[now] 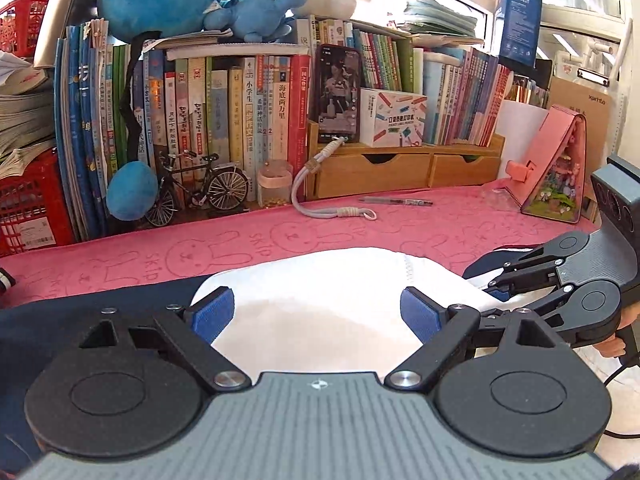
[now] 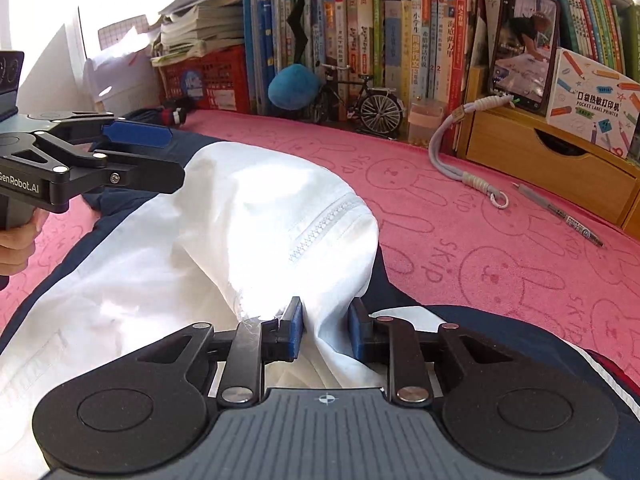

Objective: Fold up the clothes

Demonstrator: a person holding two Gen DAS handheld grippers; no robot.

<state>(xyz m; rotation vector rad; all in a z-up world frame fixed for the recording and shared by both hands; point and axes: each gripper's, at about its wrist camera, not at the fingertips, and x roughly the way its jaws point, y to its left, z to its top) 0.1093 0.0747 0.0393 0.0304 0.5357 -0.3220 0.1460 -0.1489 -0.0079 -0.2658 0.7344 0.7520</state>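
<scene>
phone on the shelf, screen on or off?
On. The phone stands propped against the books, its screen showing a lit picture.

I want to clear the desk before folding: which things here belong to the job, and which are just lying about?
Part of the job:
- white and navy jacket
- right gripper, fingers around a white fold
- left gripper, open

Lying about:
- pen
- lanyard
- model bicycle
- phone

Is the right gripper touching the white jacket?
Touching. The right wrist view shows the right gripper with white jacket fabric bunched between its pads.
</scene>
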